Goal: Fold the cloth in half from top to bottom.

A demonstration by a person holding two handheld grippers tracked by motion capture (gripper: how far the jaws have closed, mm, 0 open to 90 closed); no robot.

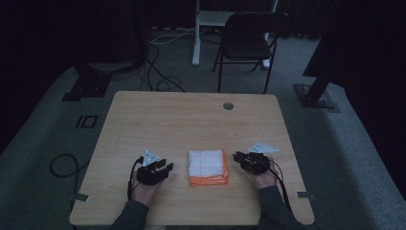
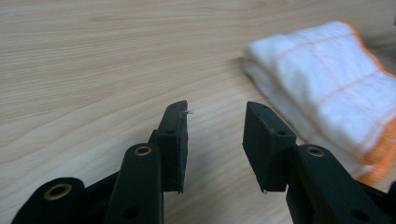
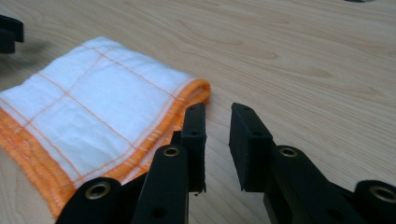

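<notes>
Pale wood grain covers the table (image 1: 158, 120), which carries a single folded cloth (image 1: 207, 167): white, crossed with thin orange lines and hemmed in orange, lying near the middle of the near edge, a little toward the right. It sits square and neatly stacked, several layers thick.

The left gripper (image 1: 160, 171) rests low on the table to the cloth's left, apart from it; in the left gripper view its jaws stand open with only bare wood between them, the cloth (image 2: 327, 88) off to one side. The right gripper (image 1: 241, 158) is just beside the cloth's right edge. In the right gripper view its jaws are parted by a narrower gap, released and gripping nothing, one fingertip (image 3: 195, 126) close against the orange hem (image 3: 187, 100).

The likely trouble from here: if the right gripper closes at the hem, it may catch only the top layer, and a lift would peel the fold open instead of carrying the whole stack. A low sideways push could also slide or rumple the cloth across the smooth wood
</notes>
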